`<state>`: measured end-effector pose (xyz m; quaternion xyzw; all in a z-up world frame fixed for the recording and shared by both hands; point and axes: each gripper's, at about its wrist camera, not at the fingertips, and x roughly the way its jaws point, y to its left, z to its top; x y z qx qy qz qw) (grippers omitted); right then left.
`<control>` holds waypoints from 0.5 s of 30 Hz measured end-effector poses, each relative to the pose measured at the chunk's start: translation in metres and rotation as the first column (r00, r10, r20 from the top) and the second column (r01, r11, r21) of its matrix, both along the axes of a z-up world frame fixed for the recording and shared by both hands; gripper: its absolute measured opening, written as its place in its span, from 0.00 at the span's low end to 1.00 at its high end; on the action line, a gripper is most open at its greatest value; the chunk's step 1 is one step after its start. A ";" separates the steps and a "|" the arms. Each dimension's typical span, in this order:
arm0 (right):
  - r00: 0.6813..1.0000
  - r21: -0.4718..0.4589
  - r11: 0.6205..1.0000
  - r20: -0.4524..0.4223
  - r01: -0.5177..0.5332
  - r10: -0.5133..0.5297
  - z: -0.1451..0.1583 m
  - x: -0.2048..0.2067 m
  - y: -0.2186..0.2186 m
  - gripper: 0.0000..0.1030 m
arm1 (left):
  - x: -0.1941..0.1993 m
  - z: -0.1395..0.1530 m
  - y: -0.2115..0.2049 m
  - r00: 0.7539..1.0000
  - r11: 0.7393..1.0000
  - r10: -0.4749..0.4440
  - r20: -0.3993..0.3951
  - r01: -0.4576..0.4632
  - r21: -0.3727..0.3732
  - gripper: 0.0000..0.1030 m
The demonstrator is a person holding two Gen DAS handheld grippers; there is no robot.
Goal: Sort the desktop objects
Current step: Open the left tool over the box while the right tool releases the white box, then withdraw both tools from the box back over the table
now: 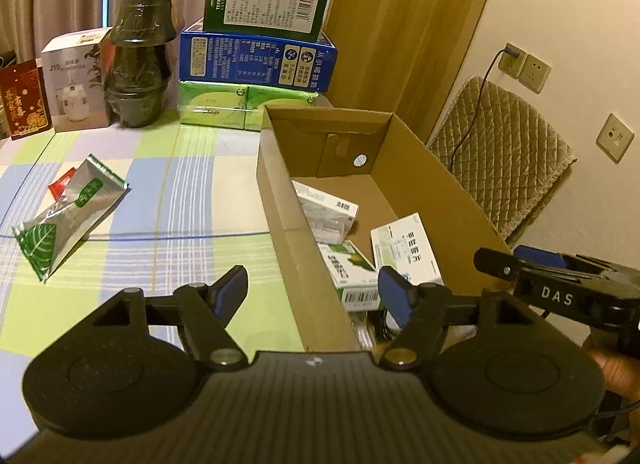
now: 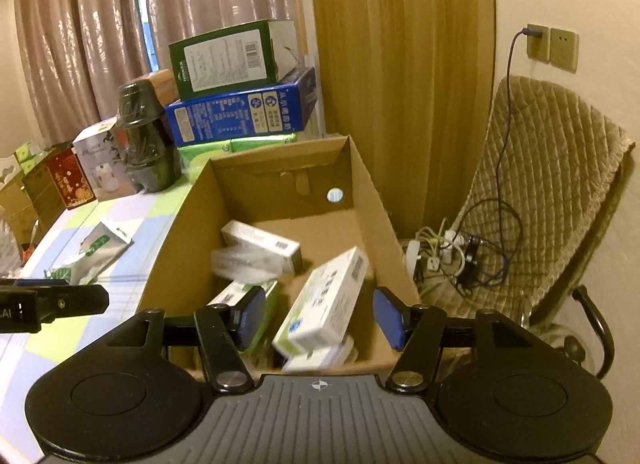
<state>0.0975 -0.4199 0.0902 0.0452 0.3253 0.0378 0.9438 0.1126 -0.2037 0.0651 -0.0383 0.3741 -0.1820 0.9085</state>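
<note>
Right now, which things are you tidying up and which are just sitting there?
Part of the job:
- cardboard box
- medicine boxes inside it
- silver-green packet on the table
- small red packet behind it

Just lying about:
- stacked boxes
- dark wrapped pots
- chair
- cables

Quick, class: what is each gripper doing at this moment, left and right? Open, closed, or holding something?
Left gripper: open, holding nothing.
Right gripper: open over the cardboard box, gripping nothing.
</note>
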 end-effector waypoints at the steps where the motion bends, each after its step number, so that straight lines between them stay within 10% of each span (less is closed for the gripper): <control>1: 1.000 0.000 1.000 0.001 0.000 0.000 0.001 -0.005 0.002 0.68 | -0.004 0.001 0.002 1.000 1.000 0.002 0.000 -0.002 0.001 0.69; 15: 0.999 -0.015 0.999 0.020 -0.037 0.037 0.020 -0.057 0.036 0.98 | -0.052 0.015 0.032 1.000 1.000 0.016 0.012 -0.016 0.004 0.94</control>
